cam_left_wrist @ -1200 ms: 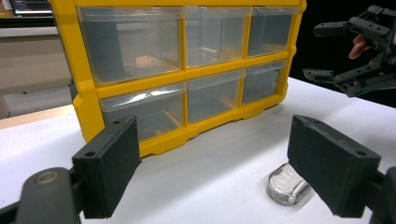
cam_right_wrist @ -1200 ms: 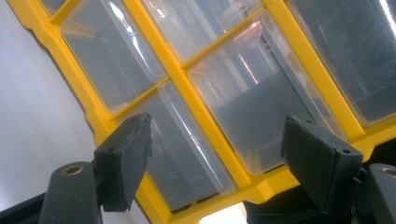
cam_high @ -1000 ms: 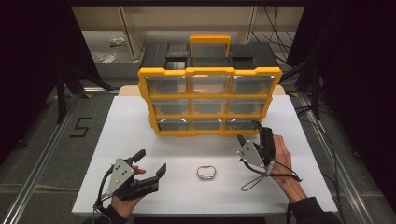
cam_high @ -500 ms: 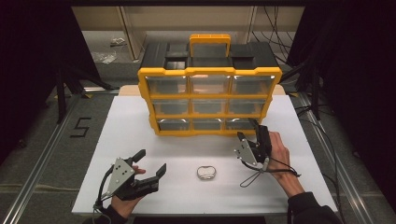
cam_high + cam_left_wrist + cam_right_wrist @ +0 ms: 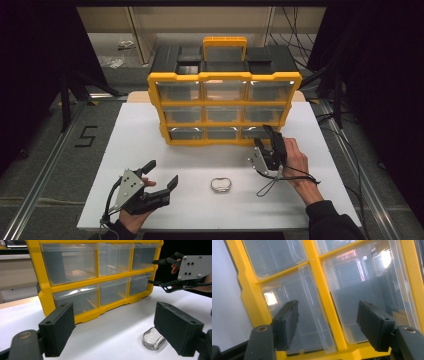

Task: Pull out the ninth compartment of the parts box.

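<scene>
The right gripper (image 5: 265, 139), jaws apart and just closing on nothing, faced the yellow organizer's (image 5: 224, 80) bottom-right drawer (image 5: 260, 132). Straddling the frame bar, it risked missing the drawer lip. The left gripper (image 5: 161, 173) waited wide open above the tabletop (image 5: 150, 130).

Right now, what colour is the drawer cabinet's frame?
Yellow, with clear plastic drawers; the drawer cabinet shows best in the left gripper view.

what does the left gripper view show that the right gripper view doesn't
Left gripper view alone: the small metal clip on the white table, the right gripper reaching at the organizer's lower right corner, and the left gripper with jaws wide open. Right gripper view alone: a close look at two clear drawers, its own jaws apart with nothing between them. Both: the yellow organizer.
</scene>
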Motion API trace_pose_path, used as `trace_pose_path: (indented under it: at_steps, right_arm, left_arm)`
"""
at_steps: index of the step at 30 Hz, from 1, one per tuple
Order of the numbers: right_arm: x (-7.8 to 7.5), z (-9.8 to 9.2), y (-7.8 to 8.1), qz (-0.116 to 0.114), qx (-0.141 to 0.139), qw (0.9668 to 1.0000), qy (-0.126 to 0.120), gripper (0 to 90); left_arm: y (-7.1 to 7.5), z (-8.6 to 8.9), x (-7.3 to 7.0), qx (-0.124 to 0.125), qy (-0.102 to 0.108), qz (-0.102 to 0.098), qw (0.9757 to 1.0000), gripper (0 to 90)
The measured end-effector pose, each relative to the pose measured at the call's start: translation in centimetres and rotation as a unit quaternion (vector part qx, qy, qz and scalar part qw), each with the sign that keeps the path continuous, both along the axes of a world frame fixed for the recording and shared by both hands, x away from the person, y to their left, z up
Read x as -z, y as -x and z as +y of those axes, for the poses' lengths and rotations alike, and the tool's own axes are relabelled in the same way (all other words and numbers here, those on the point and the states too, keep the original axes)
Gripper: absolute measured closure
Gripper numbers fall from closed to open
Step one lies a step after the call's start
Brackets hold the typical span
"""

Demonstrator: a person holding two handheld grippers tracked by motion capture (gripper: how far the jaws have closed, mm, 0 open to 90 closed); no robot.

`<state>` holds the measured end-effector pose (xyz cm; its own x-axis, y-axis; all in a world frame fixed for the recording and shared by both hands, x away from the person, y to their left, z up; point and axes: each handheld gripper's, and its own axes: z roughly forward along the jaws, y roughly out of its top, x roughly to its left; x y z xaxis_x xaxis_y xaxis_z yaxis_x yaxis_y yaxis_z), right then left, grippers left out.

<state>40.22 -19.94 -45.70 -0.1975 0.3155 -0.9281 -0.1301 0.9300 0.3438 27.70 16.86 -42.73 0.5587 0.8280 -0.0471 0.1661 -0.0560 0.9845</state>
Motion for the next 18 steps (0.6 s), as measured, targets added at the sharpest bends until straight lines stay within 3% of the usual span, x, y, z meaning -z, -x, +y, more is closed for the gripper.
trace_pose_path:
  at_steps: [7, 18]
  right_arm:
    - [0.4, 0.2, -0.6, -0.007, -0.002, 0.9993, 0.037, 38.7]
    - [0.9, 0.3, -1.1, -0.007, 0.000, 0.9988, 0.049, 41.8]
  left_arm:
    - [0.0, 0.0, 0.0, 0.000, 0.000, 0.000, 1.0000, 16.3]
    - [0.0, 0.0, 0.0, 0.000, 0.000, 0.000, 1.0000, 16.3]
